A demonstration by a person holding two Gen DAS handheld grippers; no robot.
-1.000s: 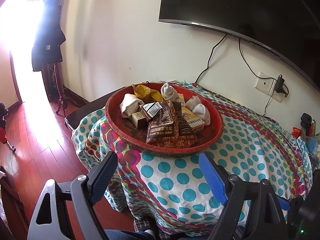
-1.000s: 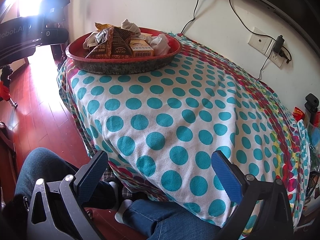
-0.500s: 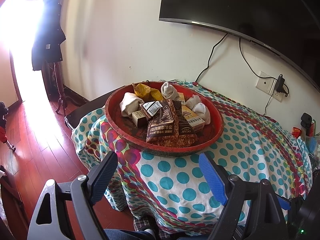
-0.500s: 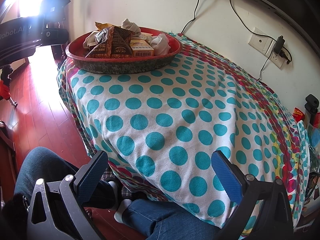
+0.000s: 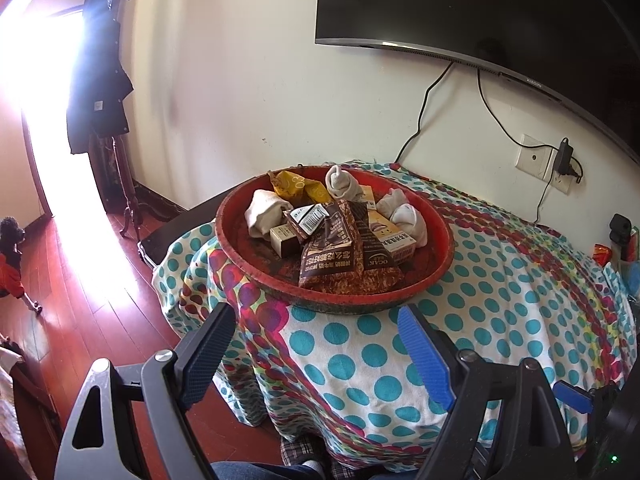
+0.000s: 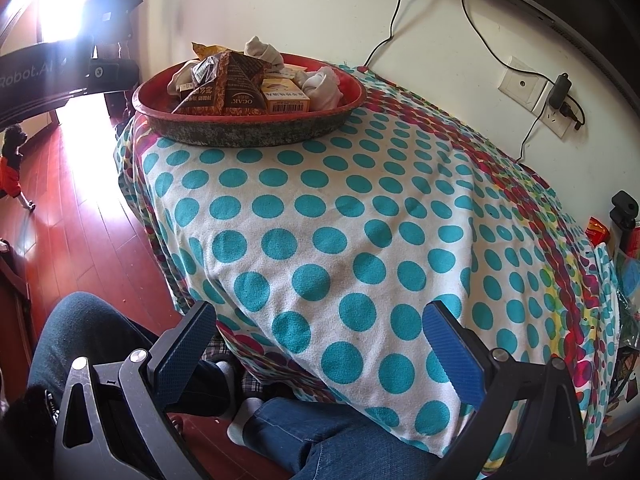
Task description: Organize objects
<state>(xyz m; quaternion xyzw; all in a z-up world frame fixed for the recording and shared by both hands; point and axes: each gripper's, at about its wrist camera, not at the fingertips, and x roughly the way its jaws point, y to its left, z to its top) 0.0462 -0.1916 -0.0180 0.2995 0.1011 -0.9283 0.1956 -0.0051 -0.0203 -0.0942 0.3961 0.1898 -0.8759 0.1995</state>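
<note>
A round red tray (image 5: 236, 252) (image 6: 256, 136) sits at the far left end of a table under a polka-dot cloth (image 5: 500, 320) (image 6: 360, 216). In it lie brown snack packets (image 5: 332, 248) (image 6: 224, 88), a yellow packet (image 5: 294, 184), small boxes (image 5: 284, 240) (image 6: 286, 100) and rolled white socks (image 5: 408, 220) (image 6: 324, 84). My left gripper (image 5: 316, 354) hangs open in front of the tray, short of its near rim, holding nothing. Lower, at the table's near edge, my right gripper (image 6: 320, 344) is open and empty.
A TV (image 5: 480, 12) hangs on the wall above a socket with a plugged charger (image 5: 564, 158) (image 6: 560, 92). A coat rack (image 5: 100, 92) stands by the bright doorway. A small dog (image 5: 10, 264) is on the wood floor. A person's jeans-clad legs (image 6: 340, 432) are under the table.
</note>
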